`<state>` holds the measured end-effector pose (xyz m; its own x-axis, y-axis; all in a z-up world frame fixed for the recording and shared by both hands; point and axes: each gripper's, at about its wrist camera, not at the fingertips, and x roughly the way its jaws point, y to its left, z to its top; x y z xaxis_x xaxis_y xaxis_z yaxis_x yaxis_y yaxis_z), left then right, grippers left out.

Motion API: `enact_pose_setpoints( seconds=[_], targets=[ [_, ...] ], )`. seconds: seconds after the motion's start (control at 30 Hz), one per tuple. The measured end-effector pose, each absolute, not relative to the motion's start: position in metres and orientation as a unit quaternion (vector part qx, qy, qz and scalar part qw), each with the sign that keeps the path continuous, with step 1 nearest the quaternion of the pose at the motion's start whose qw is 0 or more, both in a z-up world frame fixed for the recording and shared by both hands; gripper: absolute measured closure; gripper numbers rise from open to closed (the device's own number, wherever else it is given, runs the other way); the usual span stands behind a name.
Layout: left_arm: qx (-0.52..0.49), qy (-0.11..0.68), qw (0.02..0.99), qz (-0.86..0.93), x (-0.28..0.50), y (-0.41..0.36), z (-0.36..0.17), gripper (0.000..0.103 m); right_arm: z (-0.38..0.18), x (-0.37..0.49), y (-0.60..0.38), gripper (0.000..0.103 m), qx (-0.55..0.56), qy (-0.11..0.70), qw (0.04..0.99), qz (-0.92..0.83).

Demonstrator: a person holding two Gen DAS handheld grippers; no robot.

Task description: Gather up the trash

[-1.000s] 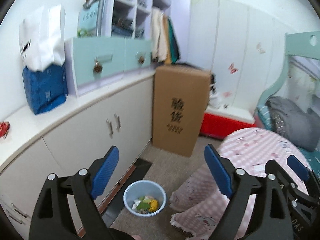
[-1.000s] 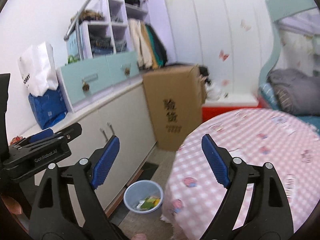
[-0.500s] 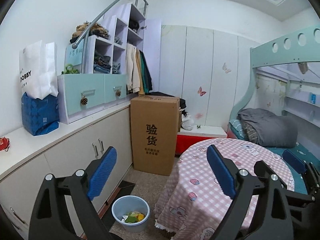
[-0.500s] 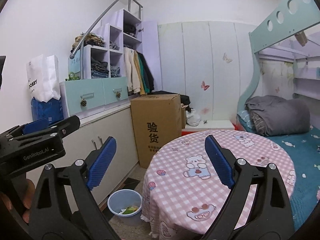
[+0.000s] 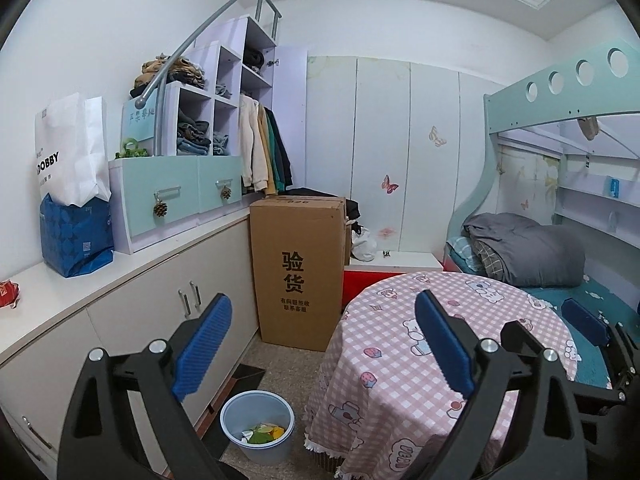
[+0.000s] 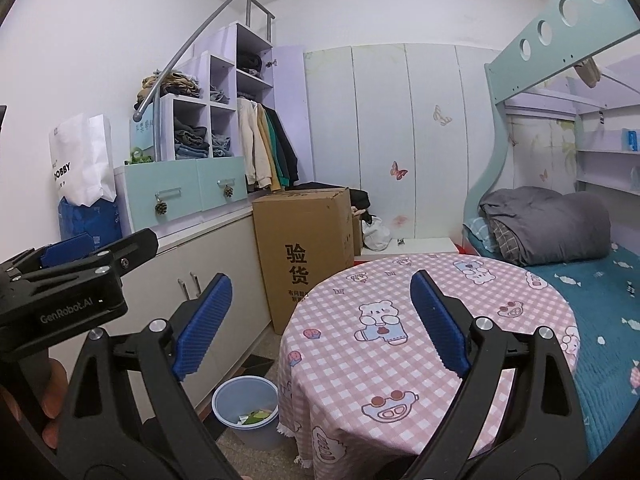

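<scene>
A pale blue bin (image 5: 257,426) stands on the floor between the cabinets and the round table, with yellow, green and white scraps (image 5: 264,433) inside. The right wrist view shows the same bin (image 6: 245,404) partly behind the tablecloth edge. My left gripper (image 5: 320,344) is open, held high above the bin, with nothing between its blue pads. My right gripper (image 6: 320,320) is open and empty too, over the near edge of the table (image 6: 432,344). The left gripper's body (image 6: 68,288) shows at the left of the right wrist view, held by a hand (image 6: 48,408).
The round table (image 5: 404,360) has a pink checked cloth with bear prints. A tall cardboard box (image 5: 298,272) stands by white floor cabinets (image 5: 160,312). A bunk bed (image 6: 592,272) with a grey duvet is at the right. Bags (image 5: 74,208) sit on the countertop.
Both views have tilted upward and drawn back: the bin has dropped lower in the frames, and the ceiling, shelves and bunk bed have come into sight. Both grippers stay open.
</scene>
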<state>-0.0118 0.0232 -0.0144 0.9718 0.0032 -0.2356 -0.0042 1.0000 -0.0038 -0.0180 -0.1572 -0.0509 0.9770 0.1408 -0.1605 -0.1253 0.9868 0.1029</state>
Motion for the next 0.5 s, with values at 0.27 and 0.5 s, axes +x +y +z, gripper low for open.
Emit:
enact_pose_setpoints(
  seconds=[0.27,0.5],
  targets=[
    [-0.004,0.121,0.993,0.003,-0.01,0.0258,-0.0154,0.012,-0.0514,-0.018,-0.1567,0.014,0.049,0.086,0.993,0.069],
    [-0.002,0.123,0.992,0.002,-0.0099,0.0259,-0.0178,0.012,-0.0548,-0.0165,-0.1579,0.014,0.052,0.09,0.992,0.07]
  ],
)
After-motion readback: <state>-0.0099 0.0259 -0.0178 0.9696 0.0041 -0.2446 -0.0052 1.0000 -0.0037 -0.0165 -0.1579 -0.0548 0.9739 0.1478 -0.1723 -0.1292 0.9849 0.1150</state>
